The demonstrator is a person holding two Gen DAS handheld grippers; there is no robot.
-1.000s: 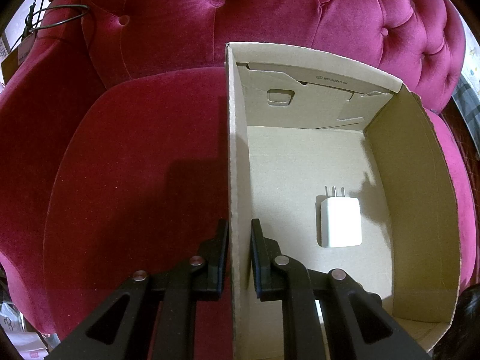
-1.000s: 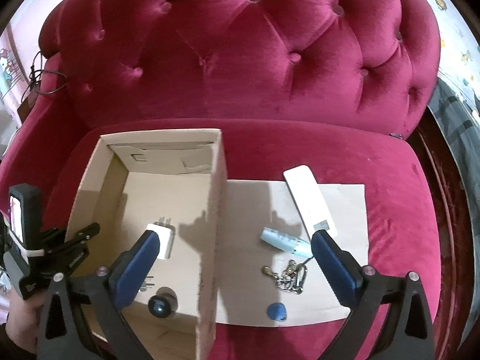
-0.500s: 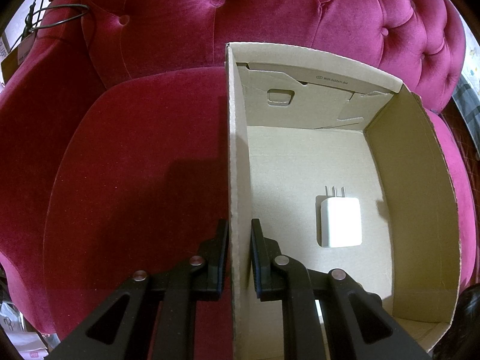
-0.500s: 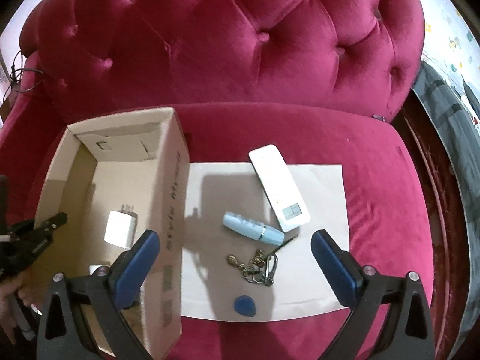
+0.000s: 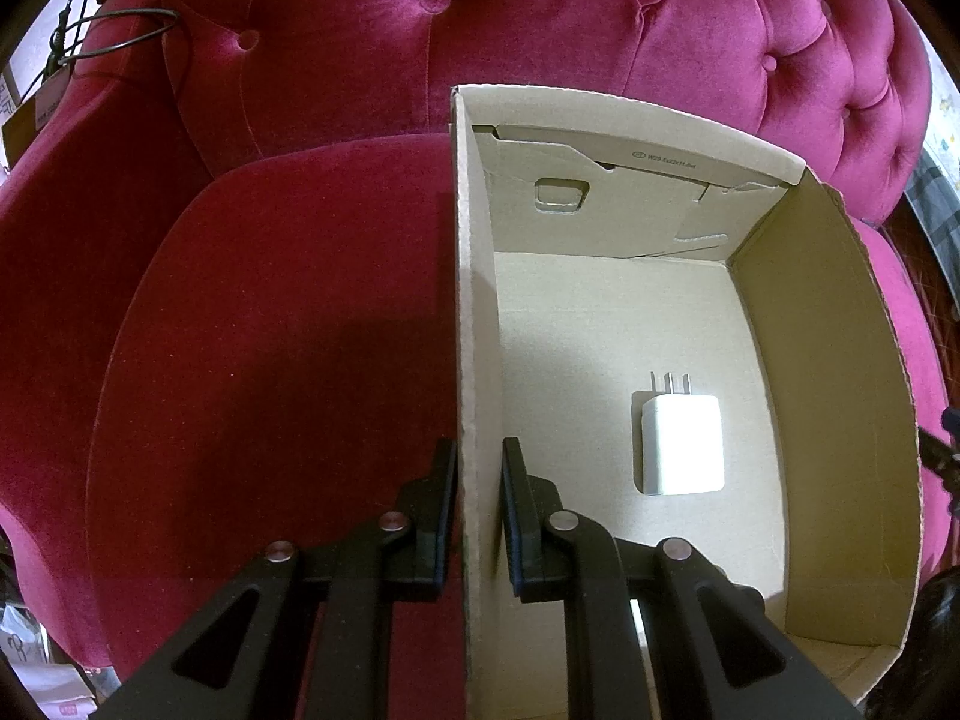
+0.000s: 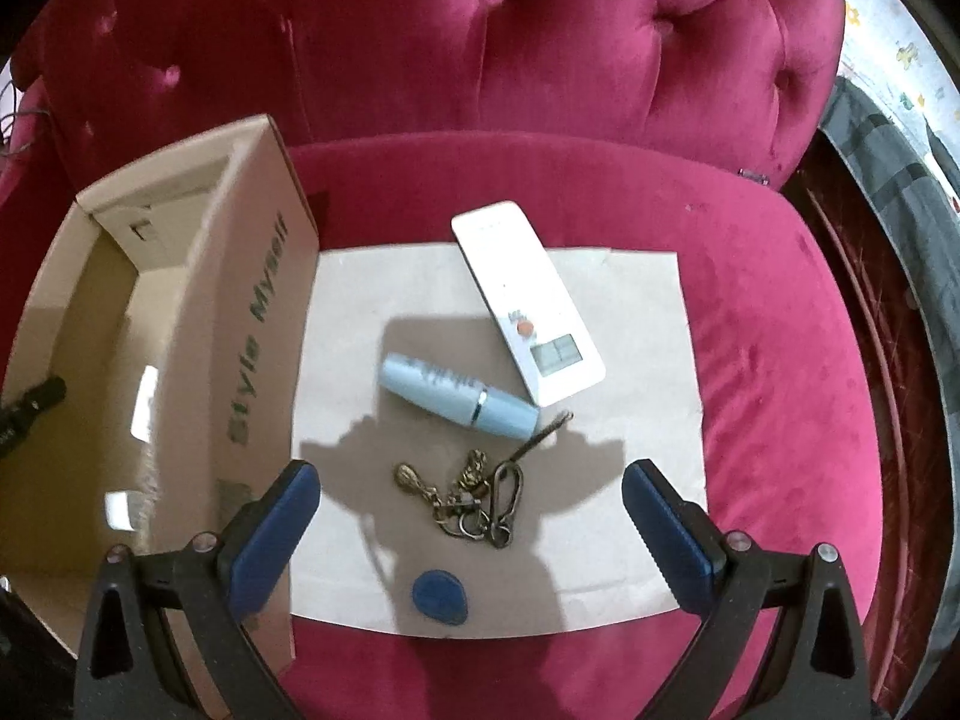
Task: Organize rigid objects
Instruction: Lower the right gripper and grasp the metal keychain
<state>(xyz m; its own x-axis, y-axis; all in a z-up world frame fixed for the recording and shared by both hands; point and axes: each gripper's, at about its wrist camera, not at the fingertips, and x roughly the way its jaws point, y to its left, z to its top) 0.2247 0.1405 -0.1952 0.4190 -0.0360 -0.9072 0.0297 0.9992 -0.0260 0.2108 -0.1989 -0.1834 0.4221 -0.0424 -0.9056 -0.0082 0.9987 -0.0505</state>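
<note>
Left gripper (image 5: 480, 498) pinches the cardboard box (image 5: 474, 300) wall; right gripper (image 6: 471, 516) gapes above the keys (image 6: 474, 501) at lower centre (apparently light, slippery metal) — best grasped by the carabiner.

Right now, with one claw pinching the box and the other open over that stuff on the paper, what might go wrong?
The key bunch is a loose tangle of rings and clips, so the open right claw may catch only one loop and leave the rest dangling. The blue tube is round and could roll if nudged. The left claw grips only the thin wall of the cardboard box, which might bend.
</note>
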